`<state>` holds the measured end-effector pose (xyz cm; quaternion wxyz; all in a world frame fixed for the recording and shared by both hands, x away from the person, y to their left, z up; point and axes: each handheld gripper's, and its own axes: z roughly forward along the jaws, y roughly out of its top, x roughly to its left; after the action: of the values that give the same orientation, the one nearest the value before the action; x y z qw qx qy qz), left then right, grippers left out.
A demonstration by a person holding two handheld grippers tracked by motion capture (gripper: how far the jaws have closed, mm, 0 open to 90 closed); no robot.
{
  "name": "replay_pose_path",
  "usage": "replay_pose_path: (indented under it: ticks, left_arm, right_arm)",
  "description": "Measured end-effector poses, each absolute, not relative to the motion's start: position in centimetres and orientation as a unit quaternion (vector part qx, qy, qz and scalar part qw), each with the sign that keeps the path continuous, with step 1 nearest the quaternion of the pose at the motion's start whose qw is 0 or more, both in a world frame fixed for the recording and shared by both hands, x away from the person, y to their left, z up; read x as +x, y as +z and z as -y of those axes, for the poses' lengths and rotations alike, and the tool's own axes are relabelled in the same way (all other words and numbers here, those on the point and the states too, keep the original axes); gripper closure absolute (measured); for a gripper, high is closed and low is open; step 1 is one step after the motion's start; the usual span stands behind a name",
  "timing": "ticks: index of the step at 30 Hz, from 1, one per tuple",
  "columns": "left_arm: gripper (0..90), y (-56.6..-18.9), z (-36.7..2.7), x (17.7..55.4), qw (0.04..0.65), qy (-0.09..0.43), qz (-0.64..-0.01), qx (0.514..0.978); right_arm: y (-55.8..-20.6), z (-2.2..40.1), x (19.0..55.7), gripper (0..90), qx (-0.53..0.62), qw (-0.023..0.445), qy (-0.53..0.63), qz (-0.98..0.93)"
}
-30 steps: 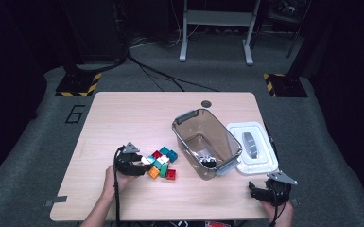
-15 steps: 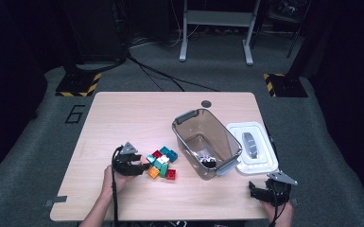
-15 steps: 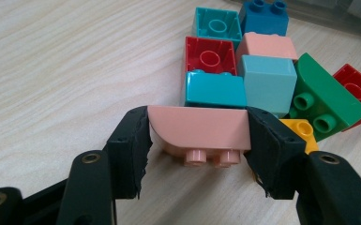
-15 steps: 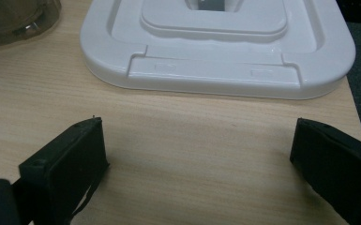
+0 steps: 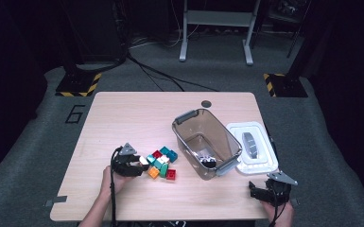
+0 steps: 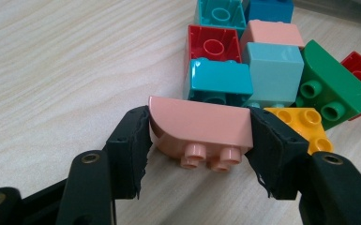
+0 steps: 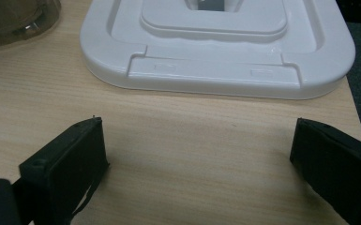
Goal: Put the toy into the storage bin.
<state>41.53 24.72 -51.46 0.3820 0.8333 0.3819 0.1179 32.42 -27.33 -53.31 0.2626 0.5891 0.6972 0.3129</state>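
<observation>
Two black pads clamped on the pink curved brick (image 6: 201, 129), one at each end, so left gripper (image 6: 199, 136) pinching it along its length. Jaws just closing in on it, brick squarely between them. Long axis running straight across from pad to pad, two studs pointing back toward the camera, rounded shoulder at one end, flat face turned up. Lying right at the near edge of the brick pile (image 5: 161, 162), touching the teal brick (image 6: 220, 80) just beyond it.

Around the pink curved brick in the left gripper view: red brick (image 6: 213, 43) beyond the teal one with its hollow underside showing, pale blue block (image 6: 275, 70) next to the teal, green curved brick (image 6: 330, 91) past that, yellow brick (image 6: 307, 123) tucked against the far pad.

Over to the clear bin (image 5: 207, 142), standing open beside the pile on the table (image 5: 137, 113): a small dark-and-white object (image 5: 207, 161) sitting in its near corner, too small to name. White lid (image 5: 253, 147) lying flat just beside the bin, grey handle up.

Right gripper (image 7: 199, 159) spread wide, nothing between the jaws, bare wood under them, white lid just ahead.
</observation>
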Motion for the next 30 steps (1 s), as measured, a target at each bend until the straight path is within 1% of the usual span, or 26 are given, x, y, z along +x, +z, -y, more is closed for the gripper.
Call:
replay_pose_path:
  ticks: [6,7,8,9,12,16,18,24,25,26,27,28,30]
  left_arm:
    - [42.6,-51.8,-24.6,41.6,0.389,0.126,-0.378,0.831]
    - [45.4,-51.7,-24.7,41.5,0.386,0.127,-0.374,0.833]
    - [45.4,-51.7,-24.7,41.4,0.389,0.132,-0.373,0.832]
    - [54.1,-51.7,-24.8,41.4,0.393,0.134,-0.371,0.831]
    - [53.9,-51.7,-24.9,41.4,0.391,0.129,-0.370,0.833]
    - [51.0,-51.9,-25.0,41.4,0.393,0.133,-0.376,0.828]
    - [53.6,-51.8,-25.1,41.4,0.392,0.130,-0.374,0.830]
    - [53.8,-51.8,-26.1,41.1,0.389,0.135,-0.381,0.828]
    - [53.0,-51.8,-26.3,41.1,0.391,0.131,-0.384,0.826]
    - [50.3,-51.7,-26.3,41.1,0.395,0.133,-0.387,0.822]
    - [40.1,-51.4,-26.4,41.1,0.384,0.136,-0.396,0.823]
    - [37.0,-51.4,-26.4,41.1,0.384,0.136,-0.396,0.823]
    - [35.5,-51.2,-26.2,41.2,0.389,0.141,-0.402,0.817]
  right_arm:
    - [-53.3,27.3,32.4,3.2,0.589,0.262,0.313,-0.697]
    - [-53.3,27.3,32.4,3.2,0.589,0.263,0.313,-0.697]
    - [-53.3,27.3,32.4,3.2,0.589,0.263,0.313,-0.697]
    - [-53.3,27.3,32.4,3.2,0.589,0.263,0.313,-0.697]
    - [-53.3,27.3,32.4,3.2,0.589,0.263,0.313,-0.697]
    - [-53.3,27.3,32.4,3.2,0.589,0.263,0.313,-0.697]
    - [-53.3,27.3,32.4,3.2,0.589,0.263,0.313,-0.697]
    - [-53.3,27.3,32.4,3.2,0.589,0.263,0.313,-0.697]
    - [-53.3,27.3,32.4,3.2,0.589,0.263,0.313,-0.697]
    - [-53.3,27.3,32.4,3.3,0.589,0.263,0.313,-0.697]
    - [-53.3,27.3,32.4,3.2,0.589,0.263,0.313,-0.697]
    - [-53.3,27.3,32.4,3.2,0.589,0.263,0.313,-0.697]
    - [-53.3,27.3,32.4,3.2,0.589,0.263,0.313,-0.697]
